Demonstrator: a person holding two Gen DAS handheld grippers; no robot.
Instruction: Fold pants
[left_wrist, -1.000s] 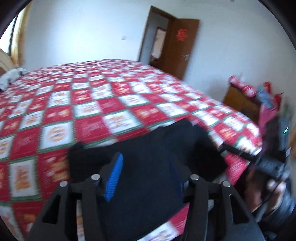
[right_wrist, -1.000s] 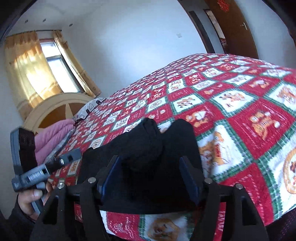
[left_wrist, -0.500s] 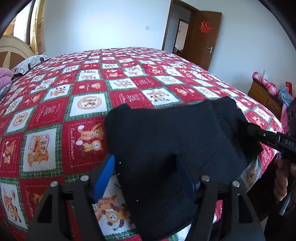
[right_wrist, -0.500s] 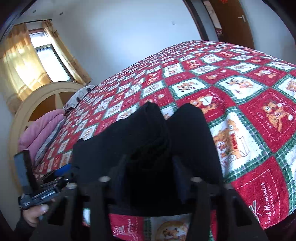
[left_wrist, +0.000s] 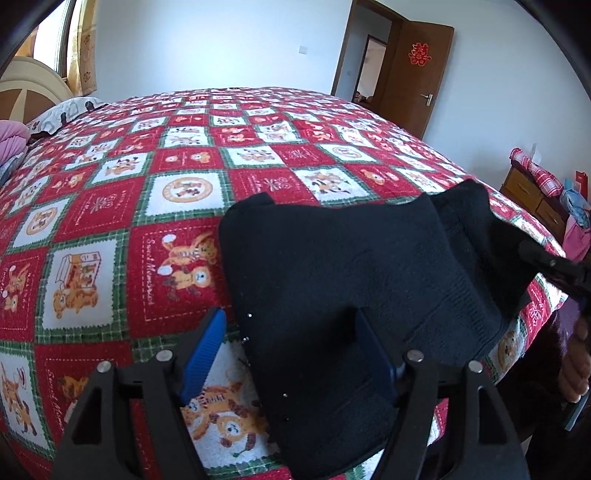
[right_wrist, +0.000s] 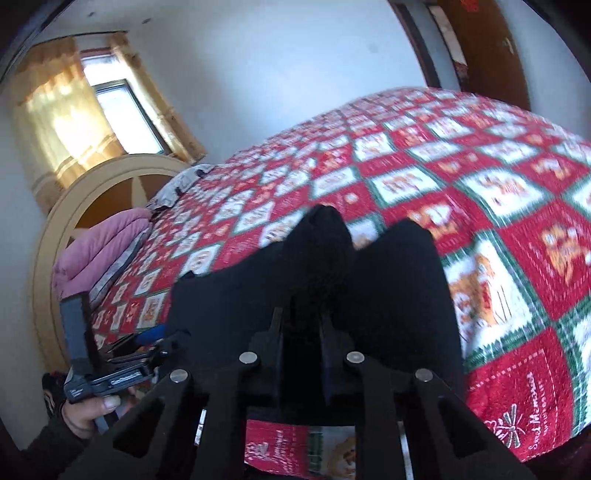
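1. The black knit pants (left_wrist: 354, 266) lie folded at the near edge of the bed (left_wrist: 110, 206), on its red patchwork quilt.
2. Soft and limp, they look light; best taken at a thick folded edge.
3. The left claw (left_wrist: 295, 354) is opening, its pads straddling the near corner, not pinching.
4. The right claw (right_wrist: 301, 350) is closing on a raised ridge of fabric.
5. Only the right view shows that ridge; only the left shows the whole bundle.
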